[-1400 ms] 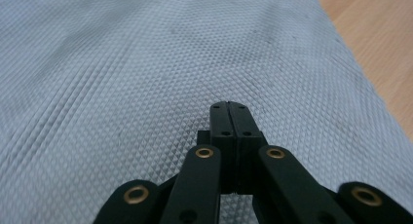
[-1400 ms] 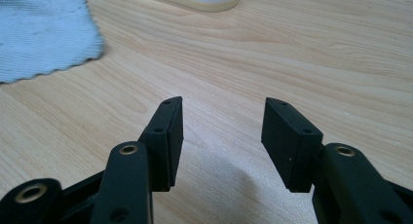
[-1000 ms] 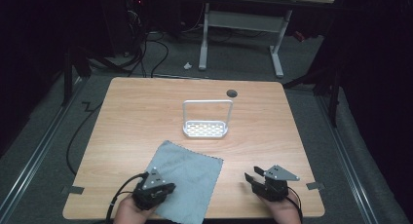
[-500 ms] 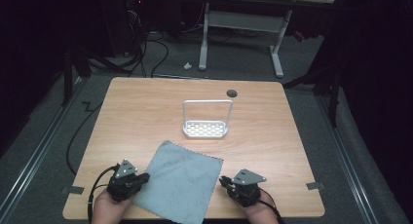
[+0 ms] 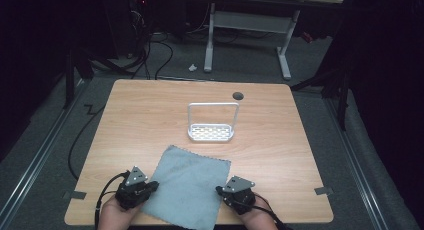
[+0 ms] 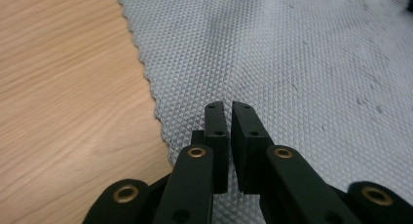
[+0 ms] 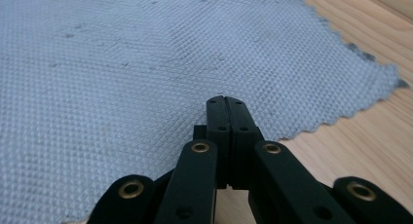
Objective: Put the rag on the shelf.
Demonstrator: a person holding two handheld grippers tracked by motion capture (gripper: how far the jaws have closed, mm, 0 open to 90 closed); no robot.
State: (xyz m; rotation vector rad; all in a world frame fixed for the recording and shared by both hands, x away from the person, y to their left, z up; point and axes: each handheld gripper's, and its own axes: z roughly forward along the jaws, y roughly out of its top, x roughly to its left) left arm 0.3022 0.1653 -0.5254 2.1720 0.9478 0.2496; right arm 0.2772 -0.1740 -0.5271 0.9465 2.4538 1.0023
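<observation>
matt grey waffle-textured cloth [image 6: 302, 63] lies on smooth wood-grain table [image 6: 58, 87]; the black jaws look matt plastic.

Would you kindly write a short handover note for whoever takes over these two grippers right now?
Left gripper: at the left edge of the grey cloth, jaws nearly closed with a thin gap, over the cloth; whether it pinches fabric is unclear.
Right gripper: at the cloth's right edge, jaws pressed together; no fabric visibly between them.
Cloth: flat and unfolded on the table, near the front edge, between the grippers. A white rack stands behind it, empty.
Done: both grippers are placed at opposite edges.
Left: probably gripping the edges and lifting or folding the cloth; nothing is raised yet.
</observation>
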